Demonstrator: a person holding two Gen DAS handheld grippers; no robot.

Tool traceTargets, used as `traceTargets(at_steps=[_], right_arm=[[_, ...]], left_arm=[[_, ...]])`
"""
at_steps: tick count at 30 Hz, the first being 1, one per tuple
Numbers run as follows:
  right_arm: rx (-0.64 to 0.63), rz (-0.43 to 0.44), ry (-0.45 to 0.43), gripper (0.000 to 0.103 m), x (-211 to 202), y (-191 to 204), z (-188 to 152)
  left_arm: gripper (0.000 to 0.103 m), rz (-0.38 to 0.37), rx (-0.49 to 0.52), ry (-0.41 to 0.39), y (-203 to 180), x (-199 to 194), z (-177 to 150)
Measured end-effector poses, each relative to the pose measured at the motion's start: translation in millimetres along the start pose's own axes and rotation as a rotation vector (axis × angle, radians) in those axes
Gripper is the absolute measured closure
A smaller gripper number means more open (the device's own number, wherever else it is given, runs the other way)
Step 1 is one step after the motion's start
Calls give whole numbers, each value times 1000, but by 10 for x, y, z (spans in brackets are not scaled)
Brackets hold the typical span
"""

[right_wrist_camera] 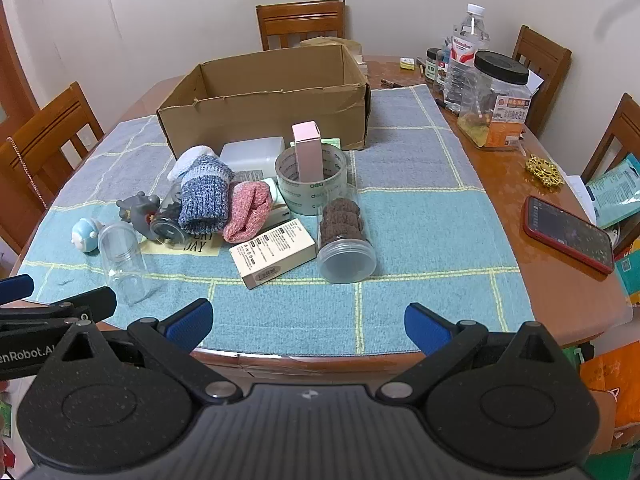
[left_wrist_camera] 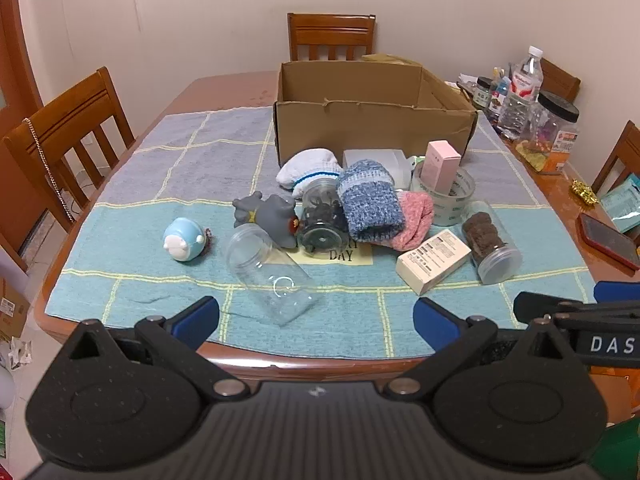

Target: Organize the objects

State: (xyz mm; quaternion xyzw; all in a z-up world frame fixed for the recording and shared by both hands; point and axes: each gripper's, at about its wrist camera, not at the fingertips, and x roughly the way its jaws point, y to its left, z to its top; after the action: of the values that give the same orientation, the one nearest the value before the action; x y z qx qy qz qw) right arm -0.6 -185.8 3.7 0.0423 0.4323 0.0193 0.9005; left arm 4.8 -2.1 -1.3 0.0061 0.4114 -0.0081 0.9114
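Observation:
An open cardboard box stands at the back of the cloth. In front of it lie an empty clear jar, a grey toy, a blue-white toy, a jar of dark bits, blue, white and pink socks, a beige box, a jar of brown rounds, and a tape roll holding a pink box. My left gripper and right gripper hover open and empty at the table's near edge.
A red phone, bottles and a large black-lidded jar crowd the right side of the wooden table. Wooden chairs stand around it. The checked cloth covers most of the top.

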Motion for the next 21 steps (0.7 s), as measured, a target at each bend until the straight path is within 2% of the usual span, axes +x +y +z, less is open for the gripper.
traceTargets(at_steps=[11, 21], right_arm=[[-8, 19, 3, 0, -18, 7, 76], [9, 16, -9, 0, 73, 74, 139]], left_arm=[[1, 5, 20, -4, -5, -79, 108], [1, -33, 57, -38, 132, 5, 159]])
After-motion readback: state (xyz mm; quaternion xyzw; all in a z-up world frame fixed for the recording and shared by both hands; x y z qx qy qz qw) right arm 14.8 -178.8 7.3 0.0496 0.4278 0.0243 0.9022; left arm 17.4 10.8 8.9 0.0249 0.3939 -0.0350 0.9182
